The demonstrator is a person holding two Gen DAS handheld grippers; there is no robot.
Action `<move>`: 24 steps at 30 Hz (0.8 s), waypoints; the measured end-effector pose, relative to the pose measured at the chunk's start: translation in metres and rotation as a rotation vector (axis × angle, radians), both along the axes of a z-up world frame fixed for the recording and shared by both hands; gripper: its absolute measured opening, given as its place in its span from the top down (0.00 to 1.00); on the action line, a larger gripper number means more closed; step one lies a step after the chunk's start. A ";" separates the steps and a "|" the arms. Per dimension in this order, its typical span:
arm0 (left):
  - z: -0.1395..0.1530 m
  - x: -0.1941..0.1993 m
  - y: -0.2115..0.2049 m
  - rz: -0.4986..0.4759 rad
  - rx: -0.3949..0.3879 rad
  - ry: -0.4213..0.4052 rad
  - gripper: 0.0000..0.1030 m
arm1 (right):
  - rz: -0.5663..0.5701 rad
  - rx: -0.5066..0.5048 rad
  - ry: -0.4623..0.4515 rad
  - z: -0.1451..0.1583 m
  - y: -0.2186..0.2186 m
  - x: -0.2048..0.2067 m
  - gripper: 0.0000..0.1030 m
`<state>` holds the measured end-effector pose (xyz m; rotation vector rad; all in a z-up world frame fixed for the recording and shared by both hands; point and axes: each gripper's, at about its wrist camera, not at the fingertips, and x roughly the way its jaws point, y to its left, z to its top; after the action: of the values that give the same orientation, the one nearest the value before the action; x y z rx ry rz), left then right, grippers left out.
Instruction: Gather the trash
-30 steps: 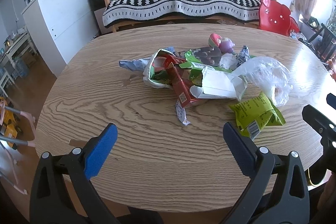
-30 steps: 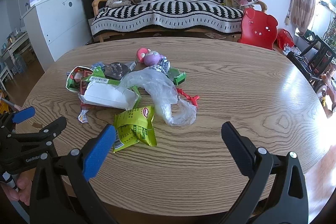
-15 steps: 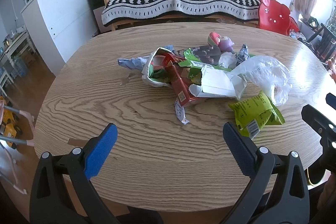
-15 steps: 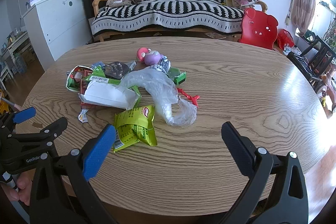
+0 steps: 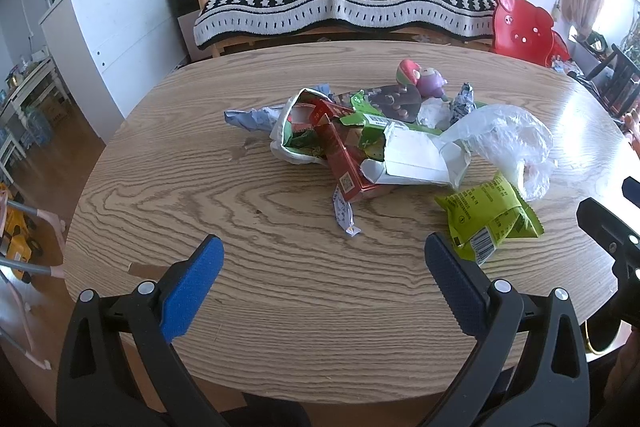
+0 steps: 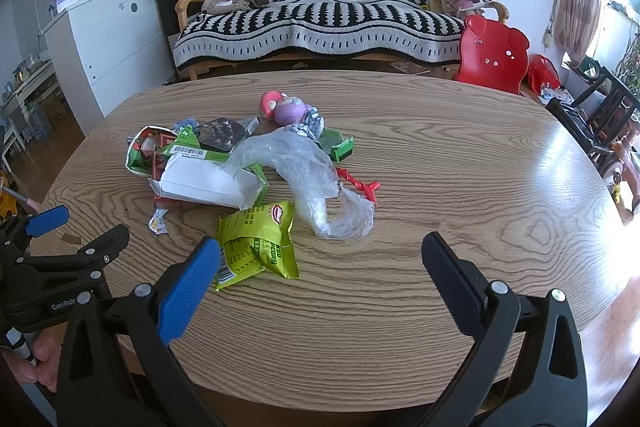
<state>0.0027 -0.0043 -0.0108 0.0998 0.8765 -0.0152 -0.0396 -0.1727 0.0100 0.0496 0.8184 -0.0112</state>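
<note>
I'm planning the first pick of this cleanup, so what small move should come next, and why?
Probably ease the right gripper forward and down onto the green snack packet. Both grippers are open and empty; the left gripper hovers over bare table. That packet lies nearest the right gripper, at the near edge of the pile, apart from the clear plastic bag, so it looks easiest to grasp alone.

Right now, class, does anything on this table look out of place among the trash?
Yes: a small pink and purple toy stands at the far edge of the wrapper pile, beside a crumpled foil wrapper. It looks like a plaything, not litter.
</note>
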 end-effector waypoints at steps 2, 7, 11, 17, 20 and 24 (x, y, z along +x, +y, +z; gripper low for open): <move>-0.002 0.000 0.000 0.001 -0.004 0.004 0.05 | 0.001 0.000 0.000 0.000 0.000 0.000 0.05; -0.004 0.000 0.000 0.002 -0.003 0.007 0.05 | -0.001 -0.001 -0.001 0.000 0.000 0.000 0.05; -0.004 -0.001 0.000 0.003 -0.005 0.009 0.05 | -0.001 -0.001 -0.001 0.000 0.000 0.000 0.05; -0.006 0.002 0.006 0.008 -0.001 0.010 0.05 | 0.005 -0.003 0.005 -0.001 -0.001 0.000 0.05; -0.012 0.005 0.017 0.027 0.012 0.019 0.05 | 0.027 -0.003 0.028 -0.008 -0.001 0.000 0.05; -0.027 0.012 0.027 0.045 0.013 0.041 0.05 | 0.064 0.026 0.070 -0.024 0.000 0.002 0.05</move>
<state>0.0148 0.0223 -0.0375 0.0917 0.9200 0.0309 -0.0374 -0.1722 -0.0144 0.0479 0.8903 0.0580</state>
